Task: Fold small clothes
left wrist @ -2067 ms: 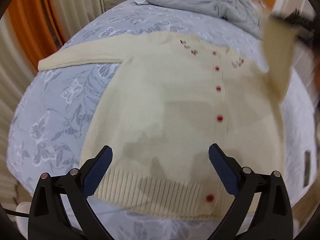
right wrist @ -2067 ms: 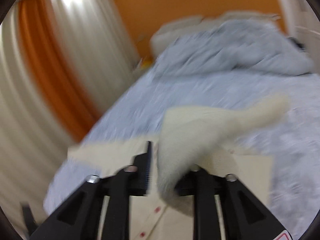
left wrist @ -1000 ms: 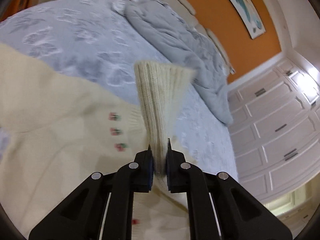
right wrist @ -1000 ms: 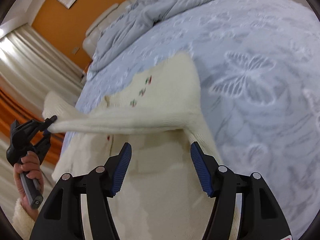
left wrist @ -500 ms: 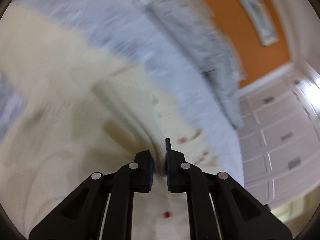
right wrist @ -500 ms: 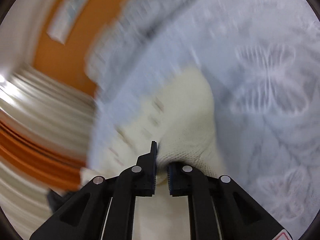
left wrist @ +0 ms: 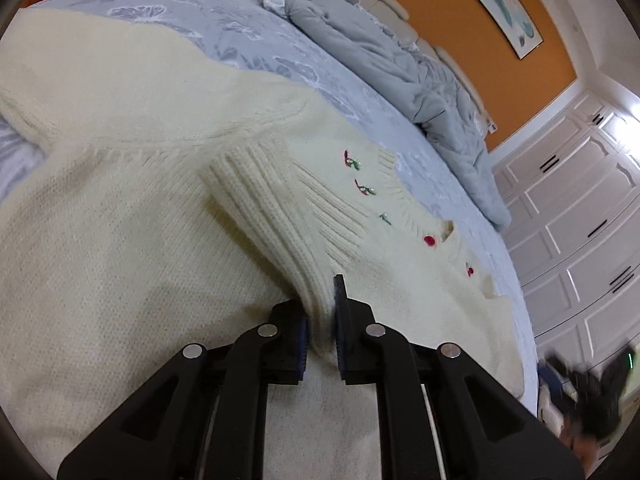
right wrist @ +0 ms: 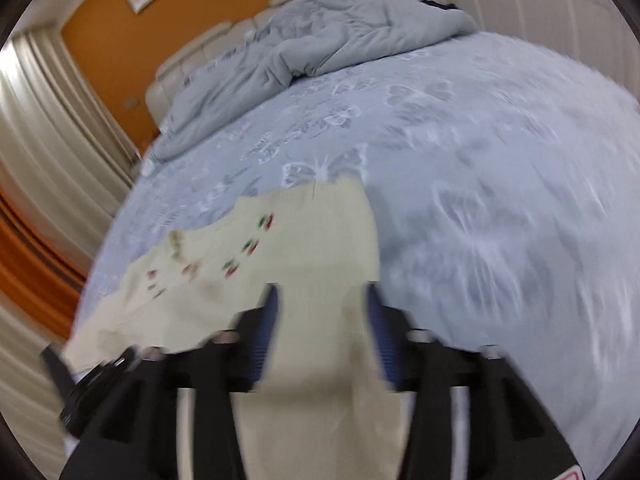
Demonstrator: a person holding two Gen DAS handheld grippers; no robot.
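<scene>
One ribbed cuff (left wrist: pixel 280 216) sits pinched between the left tongs (left wrist: pixel 321 320).

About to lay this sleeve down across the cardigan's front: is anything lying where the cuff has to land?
Nothing visible. The left claw grips the ribbed cuff just above the cardigan, whose cream front lies bare there; the red buttons sit farther off.

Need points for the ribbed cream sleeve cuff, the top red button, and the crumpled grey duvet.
ribbed cream sleeve cuff (left wrist: pixel 276 208), left wrist view, middle of the ribbing.
top red button (left wrist: pixel 430 241), left wrist view, button centre at the neckline.
crumpled grey duvet (right wrist: pixel 304 44), right wrist view, middle of the bunched fabric.
</scene>
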